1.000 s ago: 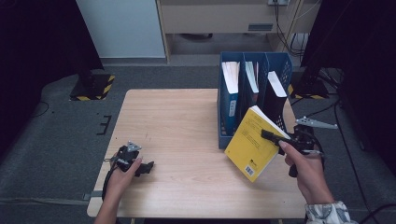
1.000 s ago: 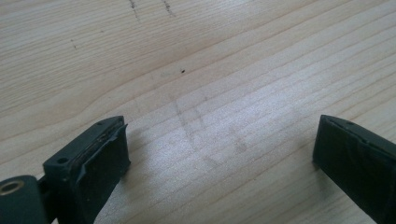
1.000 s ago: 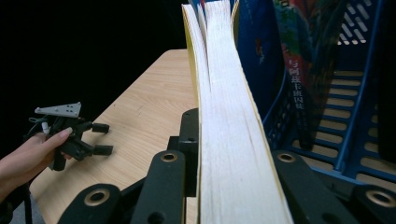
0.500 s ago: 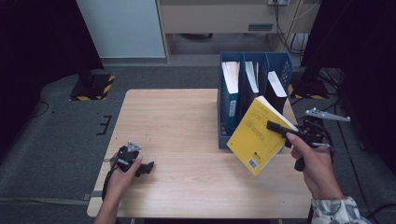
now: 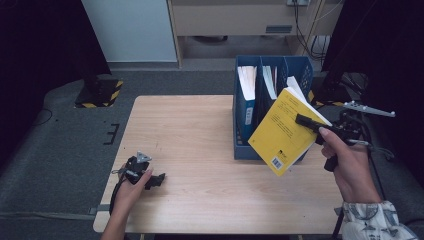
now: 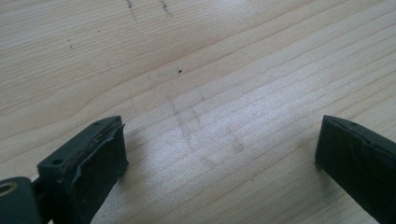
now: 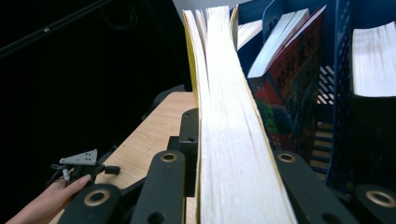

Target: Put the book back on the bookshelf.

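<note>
Black right gripper (image 5: 307,121): clamped on the yellow book (image 5: 282,131), held tilted in the air.
Book position: just in front of the blue file rack (image 5: 245,145), at its right compartment.
Left gripper (image 5: 150,180): jaws apart, resting on the wooden table (image 5: 200,130), near its front left corner.

1. Left claw (image 5: 159,179): black body, with a small grey three-cornered plate (image 5: 143,156) on top and a dark cable trailing behind it.
2. Its jaws — seen close in the left gripper view — are matte black blocks with small screw holes behind the pads.
3. Right claw (image 5: 305,120): black linkage arms with brass-ringed pivot holes, a grey plate behind.
4. Right sleeve (image 5: 372,222) — pale with a dark pattern.
</note>
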The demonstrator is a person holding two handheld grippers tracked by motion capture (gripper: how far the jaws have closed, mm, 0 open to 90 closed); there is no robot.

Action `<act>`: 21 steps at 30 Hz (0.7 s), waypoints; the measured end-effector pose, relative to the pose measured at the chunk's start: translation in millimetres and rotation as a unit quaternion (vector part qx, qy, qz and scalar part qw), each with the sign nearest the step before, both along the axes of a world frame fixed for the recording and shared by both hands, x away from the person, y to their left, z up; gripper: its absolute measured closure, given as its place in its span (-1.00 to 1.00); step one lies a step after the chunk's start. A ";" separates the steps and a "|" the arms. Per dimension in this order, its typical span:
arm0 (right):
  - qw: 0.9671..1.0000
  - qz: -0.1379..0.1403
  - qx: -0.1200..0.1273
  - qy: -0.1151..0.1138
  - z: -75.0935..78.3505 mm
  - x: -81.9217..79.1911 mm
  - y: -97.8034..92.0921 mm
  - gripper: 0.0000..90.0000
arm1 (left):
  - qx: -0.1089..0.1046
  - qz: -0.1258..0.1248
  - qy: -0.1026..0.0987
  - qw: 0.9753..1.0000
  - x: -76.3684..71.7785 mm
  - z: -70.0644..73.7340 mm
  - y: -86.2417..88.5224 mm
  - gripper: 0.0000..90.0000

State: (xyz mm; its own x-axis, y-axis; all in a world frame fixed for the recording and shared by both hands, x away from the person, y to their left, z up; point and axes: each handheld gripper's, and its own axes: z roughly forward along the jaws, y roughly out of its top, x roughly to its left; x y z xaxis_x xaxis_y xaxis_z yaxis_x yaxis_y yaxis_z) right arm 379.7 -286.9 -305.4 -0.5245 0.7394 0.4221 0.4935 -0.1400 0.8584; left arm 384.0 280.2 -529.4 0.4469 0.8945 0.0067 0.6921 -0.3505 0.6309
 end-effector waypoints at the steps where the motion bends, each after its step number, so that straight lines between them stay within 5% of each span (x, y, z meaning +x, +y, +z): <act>1: 1.000 -0.001 -0.002 -0.001 0.6 0.4 -1.0 0.67 | 0.000 0.000 0.000 1.000 0.0 0.0 0.0 -0.98; 21: 1.000 -0.029 -0.013 0.003 6.4 9.2 -18.0 0.67 | 0.000 -0.001 0.000 1.000 0.1 -0.1 -0.3 -0.99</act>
State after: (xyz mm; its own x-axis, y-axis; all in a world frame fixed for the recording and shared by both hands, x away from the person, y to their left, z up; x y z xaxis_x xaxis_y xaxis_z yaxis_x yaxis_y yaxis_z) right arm 388.8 -304.9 -299.0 -0.4787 0.7790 0.4049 0.4903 -0.1454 0.8593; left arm 384.0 279.8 -529.5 0.4492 0.8934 0.0062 0.6914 -0.3520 0.6309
